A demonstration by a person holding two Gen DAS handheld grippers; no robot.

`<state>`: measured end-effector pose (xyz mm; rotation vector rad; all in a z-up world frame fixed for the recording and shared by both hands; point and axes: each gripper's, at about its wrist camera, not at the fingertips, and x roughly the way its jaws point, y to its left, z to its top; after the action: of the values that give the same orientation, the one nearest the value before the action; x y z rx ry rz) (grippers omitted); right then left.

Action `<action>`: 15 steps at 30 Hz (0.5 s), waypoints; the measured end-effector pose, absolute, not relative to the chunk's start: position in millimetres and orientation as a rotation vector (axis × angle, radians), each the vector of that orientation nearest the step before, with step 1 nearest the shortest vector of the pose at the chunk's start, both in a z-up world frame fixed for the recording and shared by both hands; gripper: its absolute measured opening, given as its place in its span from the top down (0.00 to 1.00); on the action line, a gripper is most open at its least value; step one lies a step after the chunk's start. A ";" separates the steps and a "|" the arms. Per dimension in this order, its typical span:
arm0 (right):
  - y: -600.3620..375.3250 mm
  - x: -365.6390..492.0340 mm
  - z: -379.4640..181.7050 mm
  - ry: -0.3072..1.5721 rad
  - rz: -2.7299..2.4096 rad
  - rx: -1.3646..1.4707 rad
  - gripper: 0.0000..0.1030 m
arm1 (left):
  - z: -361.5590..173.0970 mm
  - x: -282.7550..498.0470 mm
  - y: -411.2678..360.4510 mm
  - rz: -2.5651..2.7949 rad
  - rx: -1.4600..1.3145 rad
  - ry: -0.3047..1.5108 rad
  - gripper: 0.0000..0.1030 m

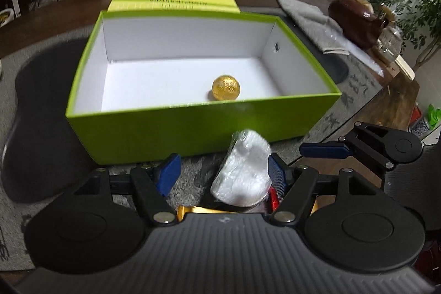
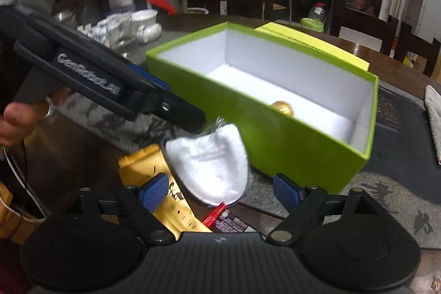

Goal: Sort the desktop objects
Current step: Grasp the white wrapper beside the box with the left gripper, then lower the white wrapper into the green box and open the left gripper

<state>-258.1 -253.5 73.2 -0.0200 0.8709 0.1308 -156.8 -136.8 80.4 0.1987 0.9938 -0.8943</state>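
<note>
An open lime-green box (image 1: 193, 128) with a white inside stands on the mat, and a gold foil ball (image 1: 226, 88) lies in it near the front wall. A white plastic-wrapped packet (image 1: 245, 170), blurred, is just in front of the box between the blue pads of my left gripper (image 1: 223, 175). It sits beside the right-hand pad, and the jaws stand wide and open. In the right wrist view the same packet (image 2: 212, 164) is above a gold packet (image 2: 154, 172) and a red wrapper (image 2: 216, 214). My right gripper (image 2: 220, 194) is open around them, gripping nothing.
The box's lid (image 1: 173, 0) lies behind it. A grey towel (image 1: 306, 18) and a brown pot (image 1: 355, 18) sit at the right. Tea cups (image 2: 124, 26) stand left of the box. A black mat (image 1: 41, 101) lies to the left. A hand (image 2: 16, 123) holds the left gripper's handle.
</note>
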 end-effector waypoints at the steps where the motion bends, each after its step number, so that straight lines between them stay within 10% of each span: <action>1: -251.5 -256.7 69.3 0.875 0.131 -0.029 0.17 | 76.7 -155.7 -137.9 -0.890 0.198 1.003 0.33; 15: -247.2 -240.2 42.2 0.908 0.116 -0.006 0.24 | 49.7 -148.7 -150.6 -0.894 0.190 1.090 0.60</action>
<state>-240.2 -247.2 42.2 -0.0062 0.9085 0.1157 -148.7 -150.6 49.7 0.1901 1.0897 -0.8945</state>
